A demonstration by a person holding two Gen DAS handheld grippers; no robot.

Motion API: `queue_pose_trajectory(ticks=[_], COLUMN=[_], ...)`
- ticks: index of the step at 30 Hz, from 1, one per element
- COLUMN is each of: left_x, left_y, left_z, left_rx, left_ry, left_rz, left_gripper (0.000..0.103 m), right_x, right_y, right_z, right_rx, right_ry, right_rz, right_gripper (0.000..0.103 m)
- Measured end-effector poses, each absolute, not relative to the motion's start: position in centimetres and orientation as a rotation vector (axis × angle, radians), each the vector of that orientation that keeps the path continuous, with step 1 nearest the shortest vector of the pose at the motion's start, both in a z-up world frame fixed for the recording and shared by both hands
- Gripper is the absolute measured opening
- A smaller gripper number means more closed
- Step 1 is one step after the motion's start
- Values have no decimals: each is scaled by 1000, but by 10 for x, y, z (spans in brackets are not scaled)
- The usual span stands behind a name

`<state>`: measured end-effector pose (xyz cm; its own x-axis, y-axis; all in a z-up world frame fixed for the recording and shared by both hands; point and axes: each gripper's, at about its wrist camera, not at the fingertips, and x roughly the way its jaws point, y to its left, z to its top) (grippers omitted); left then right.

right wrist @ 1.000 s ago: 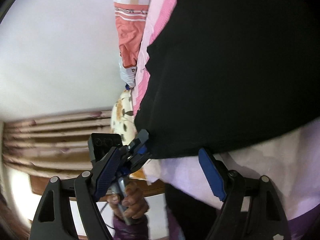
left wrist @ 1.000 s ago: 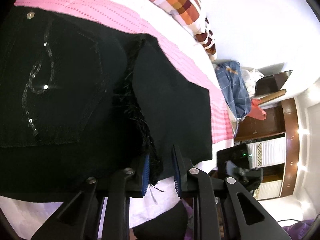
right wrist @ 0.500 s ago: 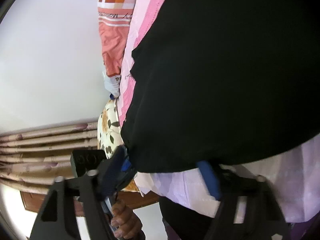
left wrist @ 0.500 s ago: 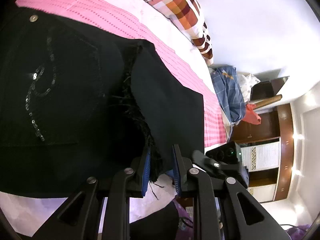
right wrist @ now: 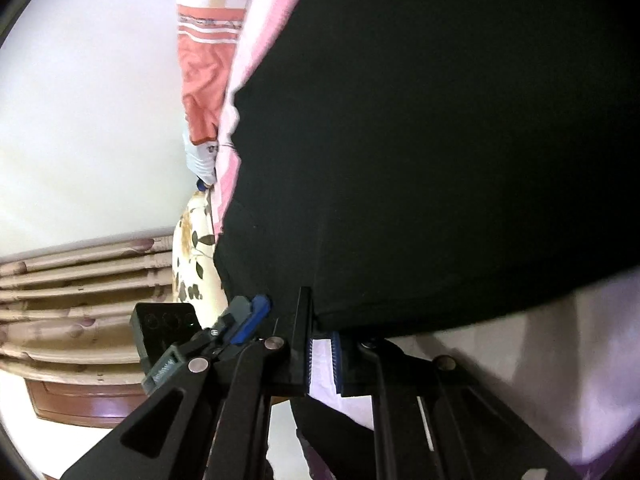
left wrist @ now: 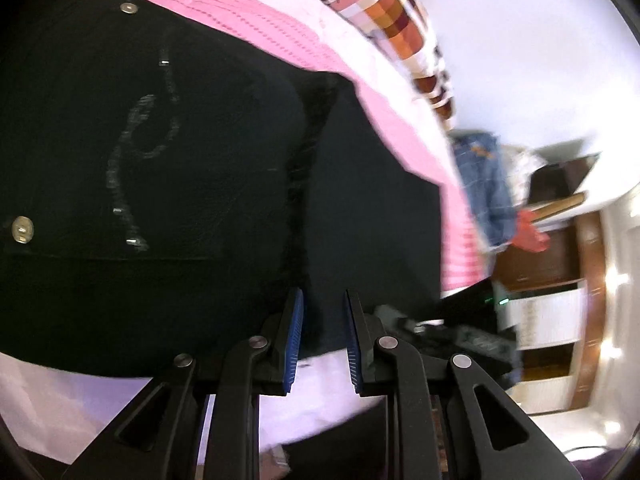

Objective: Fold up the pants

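Now the right gripper (right wrist: 321, 322) has closed its jaws on the near edge of the black pants (right wrist: 460, 140), where a second ago they gaped wide. The left gripper (left wrist: 322, 320) stays clamped on the frayed hem. The pants lie on the pink bedsheet (left wrist: 280, 40).

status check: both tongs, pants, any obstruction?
Left tongs narrow, straddling the black pants near edge, grip unclear. Right tongs nearly shut at pants' hem, grip unclear. Pants flat on pink bedsheet. Nothing in the way.
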<state>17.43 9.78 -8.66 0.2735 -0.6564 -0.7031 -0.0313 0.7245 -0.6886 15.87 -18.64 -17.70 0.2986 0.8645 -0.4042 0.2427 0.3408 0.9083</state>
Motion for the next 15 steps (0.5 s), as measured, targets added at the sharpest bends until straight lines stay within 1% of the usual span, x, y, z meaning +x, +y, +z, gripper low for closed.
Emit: queue_pose_trajectory(ticks=[1, 2, 3, 4, 5, 6, 8, 10, 11, 12, 13, 14, 15], left_x=[173, 171, 168, 165, 163, 161, 154, 146, 142, 137, 134, 132, 130], left_y=[98, 100, 104, 109, 114, 121, 136, 152, 159, 171, 182, 191, 204], left_z=[-88, -89, -87, -84, -79, -72, -54, -31, -23, -13, -10, -9, -10], left_rx=[-658, -669, -698, -708, -711, -704, -660, -578, -531, -464, -426, -413, -415], left_ry=[1239, 1236, 1222, 1208, 1189, 1170, 1122, 1050, 1017, 970, 934, 913, 903], left_rz=[-457, -459, -464, -463, -455, -439, -387, -311, -256, -159, -95, -62, -31], left_gripper=[21, 21, 21, 21, 21, 23, 24, 32, 52, 80, 88, 90, 90], right_x=[159, 158, 157, 154, 151, 147, 141, 139, 140, 144, 148, 154, 160], right_y=[-187, -188, -189, -190, -193, -194, -189, -184, -182, -179, -174, -167, -160], right_z=[-180, -179, -176, -173, -166, -159, -139, -117, -105, -94, -89, -85, -86], right_rx=[1223, 1233, 1232, 1238, 1238, 1214, 1121, 982, 893, 778, 696, 591, 536], right_ry=[1240, 1253, 1264, 1268, 1267, 1268, 1253, 1215, 1176, 1127, 1102, 1078, 1067], right_rz=[576, 584, 605, 631, 653, 667, 741, 809, 810, 801, 786, 753, 743], right_gripper=[8, 14, 27, 36, 54, 64, 64, 64, 64, 64, 64, 57, 36])
